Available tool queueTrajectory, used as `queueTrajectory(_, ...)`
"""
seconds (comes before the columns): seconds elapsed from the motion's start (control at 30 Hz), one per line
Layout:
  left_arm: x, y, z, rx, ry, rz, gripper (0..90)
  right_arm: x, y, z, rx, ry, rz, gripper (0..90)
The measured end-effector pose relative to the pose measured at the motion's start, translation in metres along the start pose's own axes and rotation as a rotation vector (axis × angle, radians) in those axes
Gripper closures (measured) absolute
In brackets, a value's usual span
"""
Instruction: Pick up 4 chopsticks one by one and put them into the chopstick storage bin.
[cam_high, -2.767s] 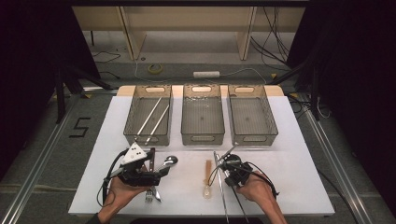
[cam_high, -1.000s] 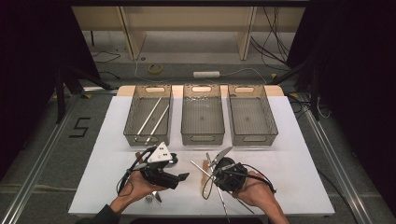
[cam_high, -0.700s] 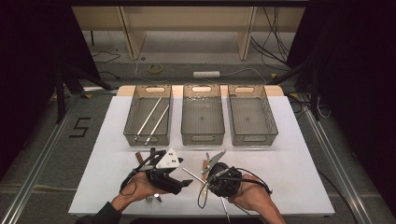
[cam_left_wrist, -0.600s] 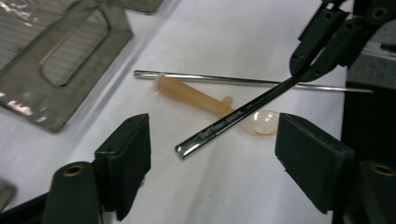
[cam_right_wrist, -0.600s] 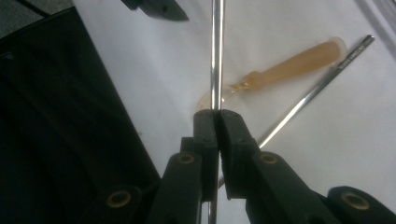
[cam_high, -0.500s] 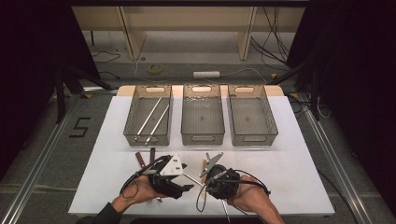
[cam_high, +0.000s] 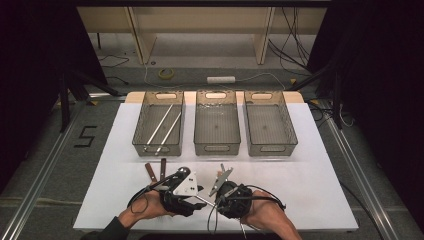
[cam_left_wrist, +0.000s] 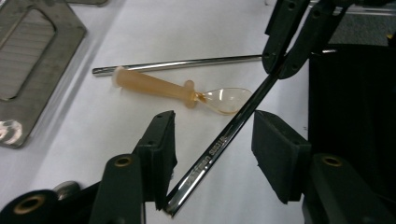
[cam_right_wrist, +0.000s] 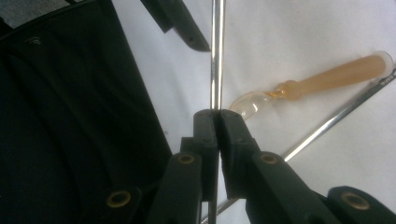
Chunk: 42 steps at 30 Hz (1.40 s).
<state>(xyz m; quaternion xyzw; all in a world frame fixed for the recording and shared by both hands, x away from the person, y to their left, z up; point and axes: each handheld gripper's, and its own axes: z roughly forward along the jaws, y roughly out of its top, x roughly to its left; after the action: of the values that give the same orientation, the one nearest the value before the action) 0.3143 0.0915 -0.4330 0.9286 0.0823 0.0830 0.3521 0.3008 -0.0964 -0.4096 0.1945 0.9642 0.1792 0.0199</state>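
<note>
A: Our right claw (cam_right_wrist: 215, 114) is pressed together on the steel chopstick (cam_left_wrist: 219, 140), holding it off the bench (cam_high: 320, 180) and out toward the left claw (cam_left_wrist: 212, 151). The left jaws have just been closing and stand half spread, with the stick lying between the pads, not yet pinched.

B: So what could go wrong for us?

A: The stick runs slantwise through the gap, close to one pad. If we close on it like that, it may twist or skid out, being thin, smooth and polished. And if the right claw lets go before the left pads bite, it drops onto the amber spoon (cam_left_wrist: 177, 88) or the second chopstick (cam_left_wrist: 177, 64) lying just beyond.

B: And around us?

A: A white bench top, three grey mesh trays (cam_high: 216, 145) in a row at the far side, two steel sticks (cam_high: 162, 129) already in the left tray. Two brown-handled pieces (cam_high: 156, 170) lie near it. Beyond are dark curtains, cables on the floor, and a roll of tape (cam_high: 166, 73).
</note>
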Motion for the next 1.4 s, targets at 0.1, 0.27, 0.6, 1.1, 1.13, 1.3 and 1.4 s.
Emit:
queueTrajectory(0.1, -0.002, 0.000, 0.001, 0.018, -0.019, 0.025, 55.0, 0.001, 0.000, -0.001, 0.012, 0.010, -0.022, 86.3)
queueTrajectory(0.27, -0.003, -0.002, 0.002, 0.043, -0.052, 0.050, 62.7, 0.002, -0.001, 0.000, 0.001, 0.026, -0.054, 86.2)
queueTrajectory(0.6, -0.010, -0.002, 0.001, 0.058, -0.169, 0.131, 76.8, 0.003, -0.005, 0.000, 0.017, 0.064, -0.152, 85.5)
queueTrajectory(1.1, 0.007, -0.006, -0.011, -0.009, -0.029, -0.026, 83.4, -0.028, -0.015, -0.049, -0.214, -0.019, 0.046, 46.0)
queueTrajectory(1.13, 0.009, -0.006, -0.013, -0.016, -0.010, -0.045, 83.4, -0.028, -0.015, -0.049, -0.226, -0.024, 0.061, 44.4)
queueTrajectory(1.3, 0.019, -0.009, -0.023, -0.051, 0.089, -0.150, 83.4, -0.032, -0.016, -0.052, -0.305, -0.076, 0.105, 41.8)
queueTrajectory(1.4, 0.025, -0.013, -0.028, -0.076, 0.116, -0.216, 83.4, -0.034, -0.017, -0.051, -0.326, -0.100, 0.146, 39.9)
